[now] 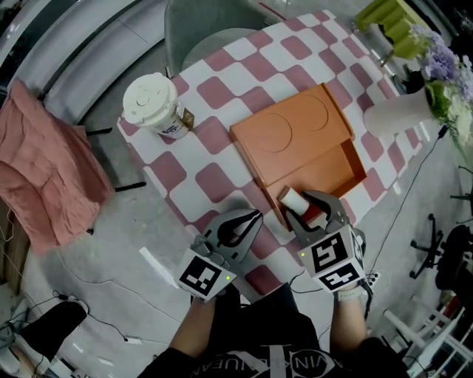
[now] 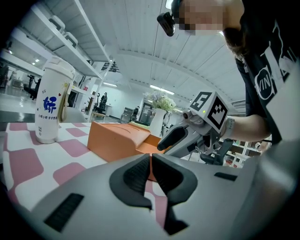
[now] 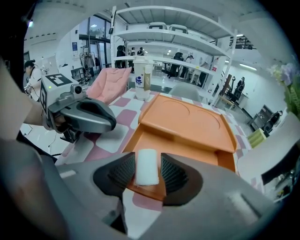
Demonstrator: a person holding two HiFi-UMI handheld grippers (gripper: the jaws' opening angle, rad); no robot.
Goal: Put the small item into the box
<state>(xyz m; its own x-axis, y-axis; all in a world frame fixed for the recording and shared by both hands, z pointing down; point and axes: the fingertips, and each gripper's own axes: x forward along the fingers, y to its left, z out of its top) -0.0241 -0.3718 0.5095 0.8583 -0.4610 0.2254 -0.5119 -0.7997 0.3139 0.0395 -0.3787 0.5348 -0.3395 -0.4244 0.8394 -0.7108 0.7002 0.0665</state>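
Note:
The small item (image 3: 146,166) is a white, roll-shaped piece standing between the pads of my right gripper (image 3: 146,169), over the near rim of the orange box (image 3: 187,119). The pads flank it closely, with a thin gap showing on its right side. In the head view the small item (image 1: 295,198) and right gripper (image 1: 309,208) sit at the front edge of the box (image 1: 295,136), whose lid is slid back to leave an open tray. My left gripper (image 1: 247,221) hovers left of it, jaws together and empty.
A white lidded cup (image 1: 155,103) stands at the table's far left corner. A white vase (image 1: 395,111) with flowers and a green object (image 1: 392,22) are on the right. A pink cloth (image 1: 44,170) hangs on a chair left of the checked table (image 1: 222,96).

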